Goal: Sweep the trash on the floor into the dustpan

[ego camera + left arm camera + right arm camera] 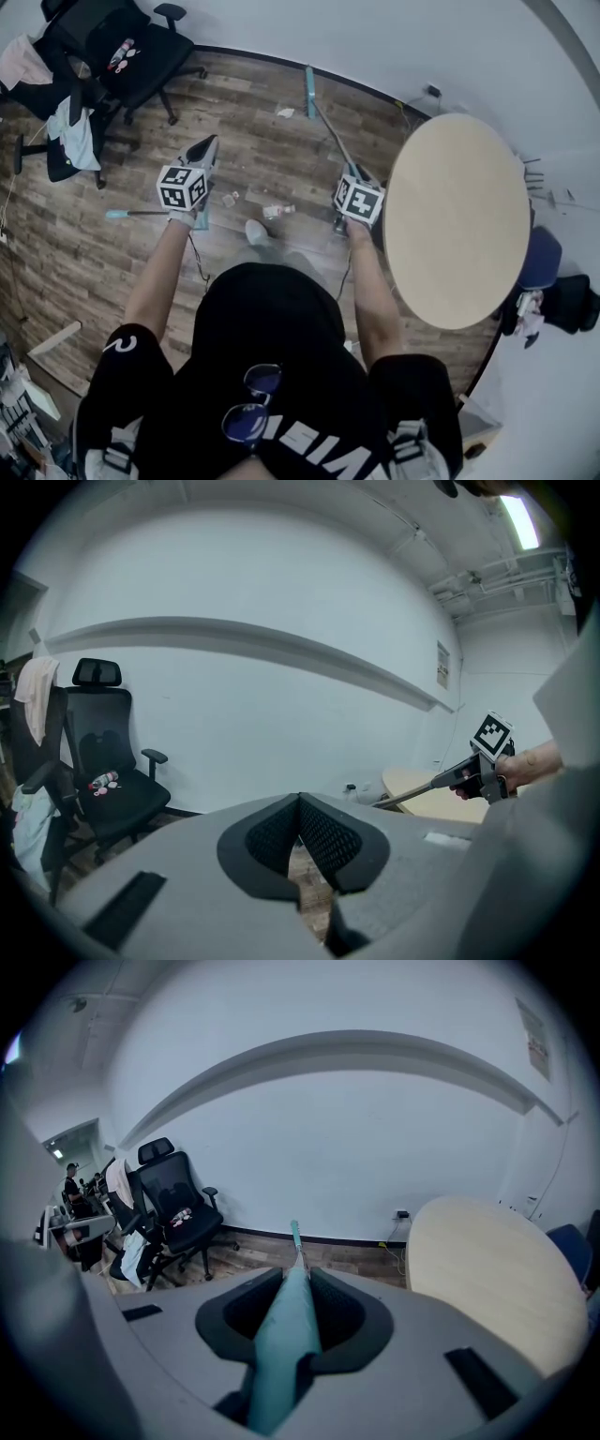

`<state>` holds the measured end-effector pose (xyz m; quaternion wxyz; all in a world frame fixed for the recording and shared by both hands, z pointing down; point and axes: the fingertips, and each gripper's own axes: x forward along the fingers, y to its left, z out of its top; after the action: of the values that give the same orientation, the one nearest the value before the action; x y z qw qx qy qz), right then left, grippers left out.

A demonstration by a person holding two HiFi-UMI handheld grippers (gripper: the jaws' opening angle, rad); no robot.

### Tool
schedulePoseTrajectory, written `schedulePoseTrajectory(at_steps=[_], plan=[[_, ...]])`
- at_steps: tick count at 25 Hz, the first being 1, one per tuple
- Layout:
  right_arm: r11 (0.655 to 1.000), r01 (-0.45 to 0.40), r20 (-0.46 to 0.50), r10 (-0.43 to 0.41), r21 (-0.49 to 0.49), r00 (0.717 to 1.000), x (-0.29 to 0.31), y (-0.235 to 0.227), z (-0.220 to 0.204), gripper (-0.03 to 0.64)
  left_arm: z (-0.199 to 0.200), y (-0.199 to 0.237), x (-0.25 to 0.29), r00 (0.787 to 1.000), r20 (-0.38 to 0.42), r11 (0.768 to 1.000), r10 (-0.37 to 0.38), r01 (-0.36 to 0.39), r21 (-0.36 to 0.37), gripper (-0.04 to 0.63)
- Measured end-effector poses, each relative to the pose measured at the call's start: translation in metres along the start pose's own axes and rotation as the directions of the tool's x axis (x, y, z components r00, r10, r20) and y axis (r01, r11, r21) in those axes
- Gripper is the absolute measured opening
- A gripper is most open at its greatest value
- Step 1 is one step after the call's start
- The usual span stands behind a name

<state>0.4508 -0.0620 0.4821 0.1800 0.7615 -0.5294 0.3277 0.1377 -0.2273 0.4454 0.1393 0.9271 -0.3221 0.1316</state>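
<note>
My right gripper [298, 1286] is shut on the teal broom handle [286, 1335], which runs forward and down to the floor. In the head view the broom's teal head [308, 92] rests on the wooden floor near the far wall, with a white scrap [284, 112] beside it. More small bits of trash [278, 211] lie in front of the person's shoe. A teal dustpan [201, 222] with a long handle [131, 214] lies on the floor under my left gripper [207, 147]. The left gripper [300, 801] has its pads touching, and nothing is between them.
A round beige table [459, 216] stands close on the right, with a blue seat [542, 258] behind it. A black office chair [127, 52] and a chair draped with clothes [61, 127] fill the far left. A socket with a cable [431, 91] sits on the wall.
</note>
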Motion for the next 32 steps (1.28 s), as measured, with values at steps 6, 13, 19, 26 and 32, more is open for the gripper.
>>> schedulePoseTrajectory(at_steps=[6, 13, 19, 26, 32], plan=[[0.999, 0.032, -0.01, -0.032, -0.011, 0.999, 0.023, -0.003, 0.021, 0.084, 0.009, 0.019, 0.031, 1.0, 0.003, 1.0, -0.021, 0.021, -0.021, -0.003], [0.999, 0.025, -0.026, -0.027, -0.041, 0.999, 0.061, -0.011, 0.042, 0.084, 0.005, 0.036, 0.064, 1.0, -0.016, 0.999, 0.004, -0.005, -0.054, -0.003], [0.998, -0.003, -0.089, -0.004, -0.07, 0.996, 0.114, -0.021, 0.052, 0.084, 0.002, 0.051, 0.085, 0.997, -0.042, 0.995, 0.062, -0.065, -0.077, -0.003], [0.99, -0.071, -0.171, 0.049, -0.125, 0.984, 0.185, -0.026, 0.075, 0.084, -0.001, 0.07, 0.13, 0.987, -0.085, 0.984, 0.137, -0.146, -0.106, -0.003], [0.979, -0.108, -0.236, 0.066, -0.17, 0.97, 0.265, -0.031, 0.098, 0.084, -0.011, 0.089, 0.197, 0.976, -0.122, 0.971, 0.183, -0.199, -0.136, -0.003]])
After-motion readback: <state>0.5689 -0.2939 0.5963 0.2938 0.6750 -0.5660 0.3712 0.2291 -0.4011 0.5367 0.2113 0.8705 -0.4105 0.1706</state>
